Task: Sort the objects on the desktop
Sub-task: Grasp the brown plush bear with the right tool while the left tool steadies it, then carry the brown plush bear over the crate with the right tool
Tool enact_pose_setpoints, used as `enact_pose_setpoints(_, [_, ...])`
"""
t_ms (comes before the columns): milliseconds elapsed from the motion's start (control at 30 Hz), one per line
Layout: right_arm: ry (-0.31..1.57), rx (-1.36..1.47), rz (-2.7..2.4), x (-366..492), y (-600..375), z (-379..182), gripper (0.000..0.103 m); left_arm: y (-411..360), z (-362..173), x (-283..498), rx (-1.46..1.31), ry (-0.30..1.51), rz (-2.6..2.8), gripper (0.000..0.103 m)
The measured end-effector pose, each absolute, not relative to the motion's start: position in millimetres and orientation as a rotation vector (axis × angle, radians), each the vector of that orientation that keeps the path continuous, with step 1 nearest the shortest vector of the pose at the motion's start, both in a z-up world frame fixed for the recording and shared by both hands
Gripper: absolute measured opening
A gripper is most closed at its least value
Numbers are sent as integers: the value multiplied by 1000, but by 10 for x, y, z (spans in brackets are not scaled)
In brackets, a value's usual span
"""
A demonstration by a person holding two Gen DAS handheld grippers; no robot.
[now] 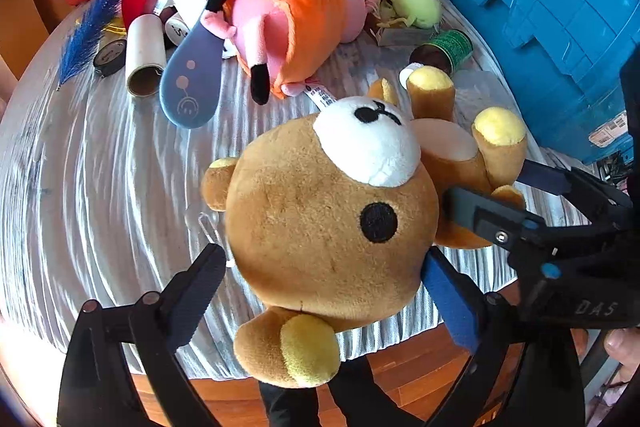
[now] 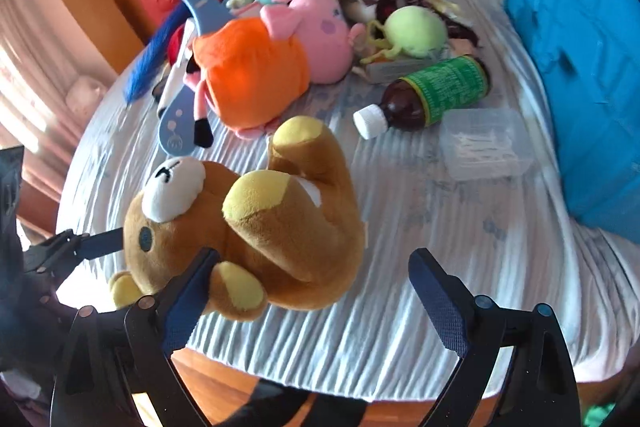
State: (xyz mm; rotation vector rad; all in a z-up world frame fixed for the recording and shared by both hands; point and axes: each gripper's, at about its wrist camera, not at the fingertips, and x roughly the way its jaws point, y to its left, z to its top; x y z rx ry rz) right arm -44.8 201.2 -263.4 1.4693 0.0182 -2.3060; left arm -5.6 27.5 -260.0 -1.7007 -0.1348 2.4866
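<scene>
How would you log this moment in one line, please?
brown bear: lying on table | left gripper: astride its head | right gripper: open beside its body

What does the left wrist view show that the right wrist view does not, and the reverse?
Only the left wrist view shows the cardboard tube and the black tape roll near the blue feather.

Only the right wrist view shows the clear plastic box and the bottle's white cap.

Both show the brown bear on the cloth at the table's near edge, the pink pig in orange, the green ball, the blue crate, and both grippers with open jaws around the bear.
</scene>
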Motion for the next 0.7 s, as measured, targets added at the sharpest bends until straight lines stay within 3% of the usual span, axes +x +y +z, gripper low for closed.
enact_pose_setpoints(133, [-63, 1509, -2254, -558, 1974, -2829, 92, 280, -2635, -76, -1668, -106, 2531, 95])
enact_pose_setpoints(167, [-96, 1504, -2243, -566, 1990, -2826, 85, 270, -2608, -76, -1648, -108, 2540, 90])
enact_pose_setpoints(200, [-123, 1484, -2220, -561, 1991, -2796, 69, 264, -2575, -79, -1631, -99, 2548, 88])
enact_pose_setpoints(233, [-103, 1474, -2232, -546, 1968, -2746, 67, 269, -2554, -84, -1621, -87, 2547, 87])
enact_pose_setpoints(433, [-43, 1406, -2298, -482, 1887, -2515, 63, 197, -2281, -62, -1516, -71, 2579, 85])
enact_pose_setpoints(700, [-3, 1144, -2473, -431, 1799, -1615, 63, 128, -1440, -130, -1191, -36, 2678, 85])
